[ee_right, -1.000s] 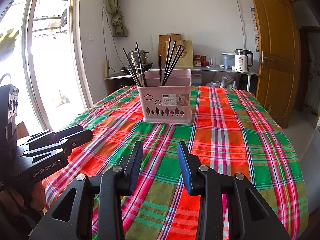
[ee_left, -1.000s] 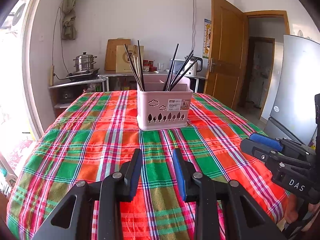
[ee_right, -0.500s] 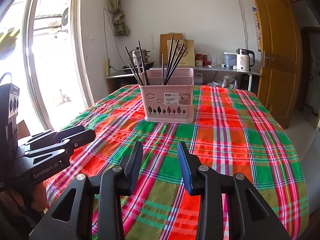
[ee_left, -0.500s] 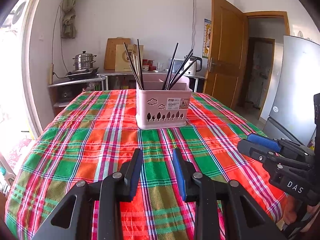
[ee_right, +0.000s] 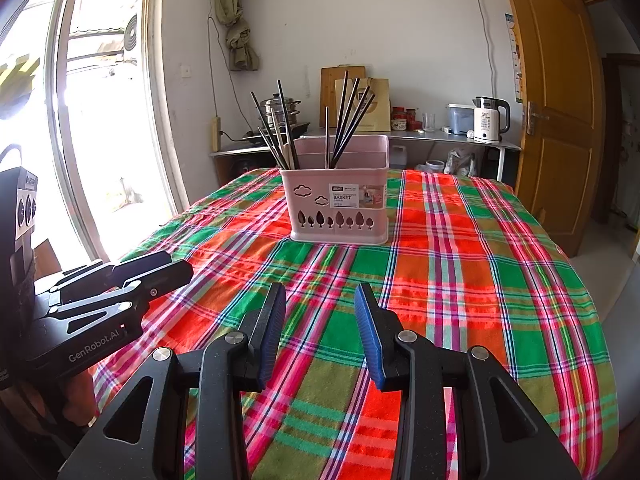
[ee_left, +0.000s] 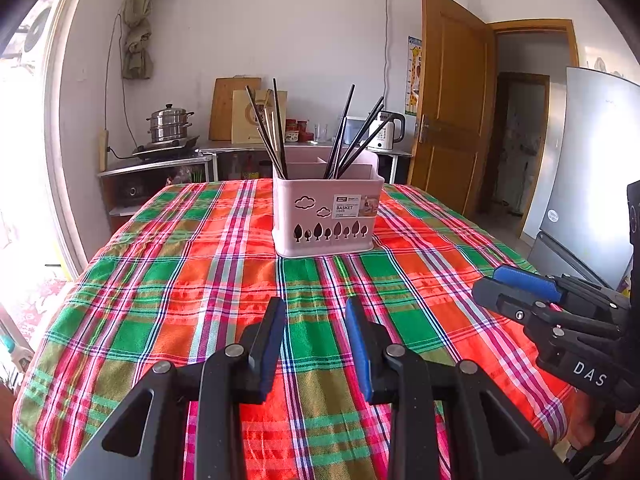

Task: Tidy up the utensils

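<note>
A pink utensil basket (ee_left: 326, 220) (ee_right: 340, 208) stands upright on the plaid tablecloth (ee_left: 180, 280) (ee_right: 460, 280), toward the table's far side. Dark chopsticks (ee_left: 276, 136) (ee_right: 280, 128) lean in its left compartment, and another bunch (ee_left: 356, 136) (ee_right: 350, 116) leans in the right one. My left gripper (ee_left: 314, 308) hovers over the near part of the cloth, open and empty. My right gripper (ee_right: 320, 292) is also open with nothing between its fingers. Each gripper shows in the other's view: the right gripper (ee_left: 492, 288) at the right edge, the left gripper (ee_right: 176, 268) at the left edge.
Behind the table runs a counter (ee_right: 420, 136) with a steel steamer pot (ee_left: 170, 124), a cutting board (ee_left: 228, 108), jars and a white kettle (ee_right: 490, 120). A wooden door (ee_left: 452, 120) and a fridge (ee_left: 592, 168) are on the right, a bright window (ee_right: 100, 120) on the left.
</note>
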Available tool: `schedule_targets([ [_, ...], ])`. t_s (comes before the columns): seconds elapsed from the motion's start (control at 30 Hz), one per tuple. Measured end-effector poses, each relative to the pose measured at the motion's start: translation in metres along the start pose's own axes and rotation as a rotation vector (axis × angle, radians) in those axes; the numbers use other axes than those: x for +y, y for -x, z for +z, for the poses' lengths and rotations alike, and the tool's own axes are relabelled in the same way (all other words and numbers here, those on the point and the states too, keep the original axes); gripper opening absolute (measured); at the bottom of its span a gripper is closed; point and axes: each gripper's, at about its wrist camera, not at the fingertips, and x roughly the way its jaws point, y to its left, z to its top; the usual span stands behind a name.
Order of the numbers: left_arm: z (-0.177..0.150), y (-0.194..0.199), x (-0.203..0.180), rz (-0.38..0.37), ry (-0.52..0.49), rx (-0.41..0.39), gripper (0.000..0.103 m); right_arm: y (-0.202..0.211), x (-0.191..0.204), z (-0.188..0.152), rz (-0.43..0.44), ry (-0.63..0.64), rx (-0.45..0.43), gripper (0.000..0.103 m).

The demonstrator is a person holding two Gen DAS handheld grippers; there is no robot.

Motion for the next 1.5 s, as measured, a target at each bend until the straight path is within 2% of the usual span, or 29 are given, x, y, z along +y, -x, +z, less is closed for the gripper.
schedule_targets([
  [1.5, -0.0030, 0.0003, -0.0001, 0.000, 0.001, 0.015, 0.031, 0.0008, 0.0017, -0.0016, 0.000, 0.005, 0.004, 0.037],
])
